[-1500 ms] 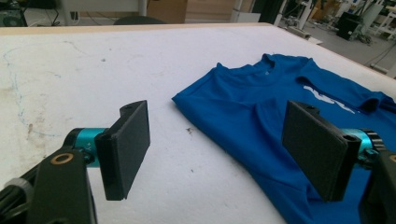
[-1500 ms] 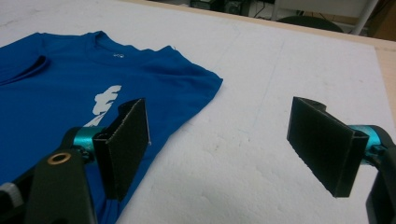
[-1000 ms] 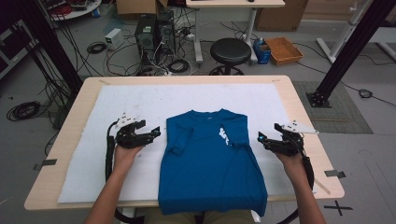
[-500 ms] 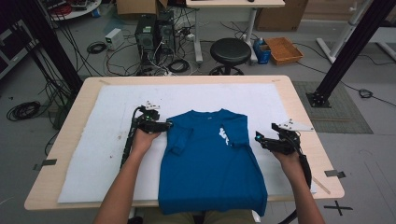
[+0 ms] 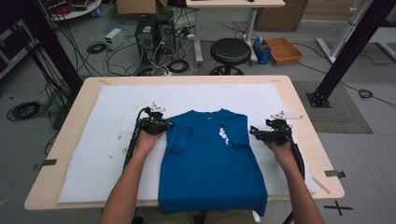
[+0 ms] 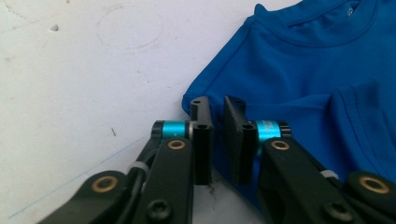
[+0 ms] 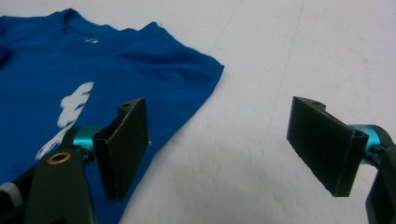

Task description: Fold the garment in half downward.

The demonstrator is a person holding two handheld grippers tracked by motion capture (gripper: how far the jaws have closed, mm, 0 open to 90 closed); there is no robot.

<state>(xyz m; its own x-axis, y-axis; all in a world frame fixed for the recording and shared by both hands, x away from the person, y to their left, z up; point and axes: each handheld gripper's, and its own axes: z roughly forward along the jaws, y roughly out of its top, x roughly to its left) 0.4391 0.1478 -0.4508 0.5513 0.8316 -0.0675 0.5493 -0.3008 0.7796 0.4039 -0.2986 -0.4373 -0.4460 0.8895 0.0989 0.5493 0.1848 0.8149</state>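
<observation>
Blue T-shirt (image 5: 210, 163) lying flat at the table's (image 5: 299, 107) six o'clock; white chest print (image 5: 223, 136) unreadable. Left gripper (image 6: 215, 122) just closing, pinching its shoulder edge. Right gripper (image 7: 224, 140) hovering spread at the shirt's three o'clock.

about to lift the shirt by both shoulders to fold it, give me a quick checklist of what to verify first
1. Left gripper at the shirt's shoulder corner: ok, its jaws have just been closing and stand nearly together at the edge of the blue shirt.
2. Cloth truly pinched between the left jaws: cannot tell, a narrow gap shows and the fabric in it is hidden.
3. Right gripper gripping the other shoulder: not ok, jaws wide open; one is over the shirt's edge, the other over the white mat.
4. Shirt lying flat: ok, though one sleeve is folded inward.
5. Mat around the shirt free of clutter: ok.
</observation>
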